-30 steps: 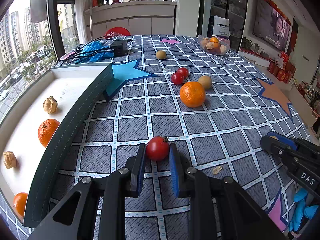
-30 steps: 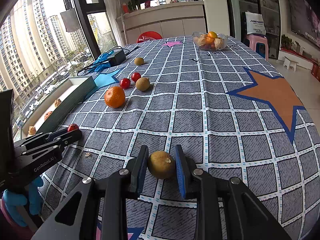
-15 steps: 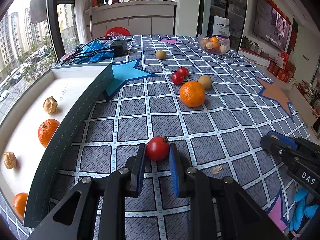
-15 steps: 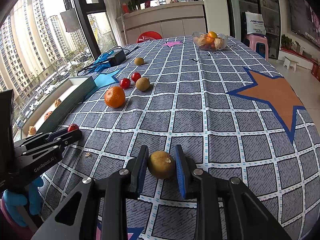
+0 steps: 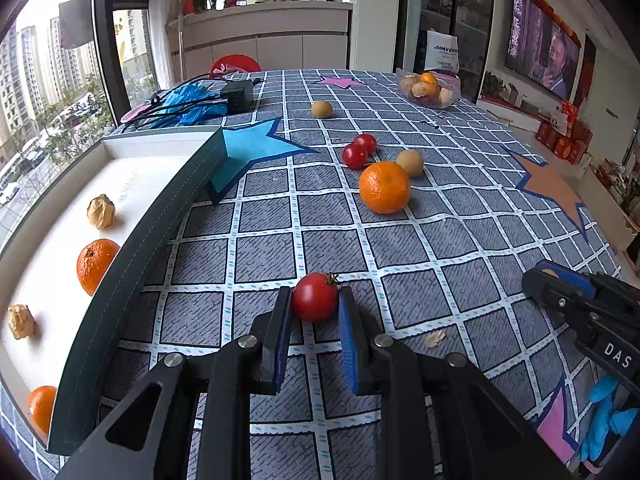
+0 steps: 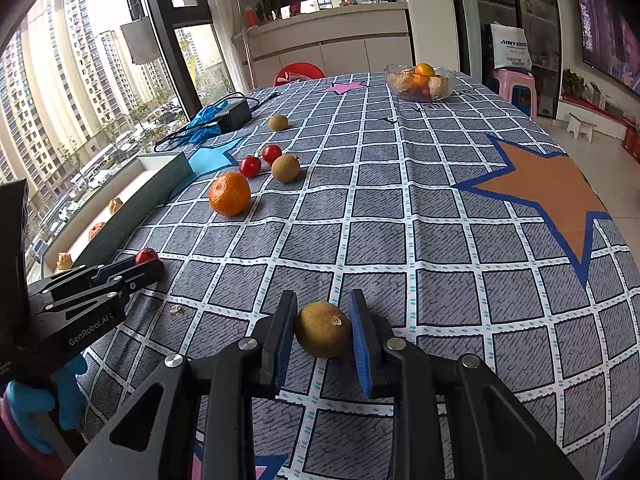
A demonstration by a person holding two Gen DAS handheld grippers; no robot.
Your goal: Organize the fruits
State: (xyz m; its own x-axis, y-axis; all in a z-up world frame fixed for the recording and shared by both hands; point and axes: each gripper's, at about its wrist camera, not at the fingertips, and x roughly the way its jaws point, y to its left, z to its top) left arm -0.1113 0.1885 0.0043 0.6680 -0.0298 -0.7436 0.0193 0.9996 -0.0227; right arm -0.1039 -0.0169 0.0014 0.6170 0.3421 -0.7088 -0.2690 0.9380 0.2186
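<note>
Checked tablecloth | left gripper jaws clamp tomato | right gripper jaws clamp brown fruit, unseen leftward

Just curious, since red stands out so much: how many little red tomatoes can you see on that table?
3. One tomato sits between the left gripper fingers. Two more tomatoes touch each other beside the loose orange. The far glass bowl may hide others.
</note>
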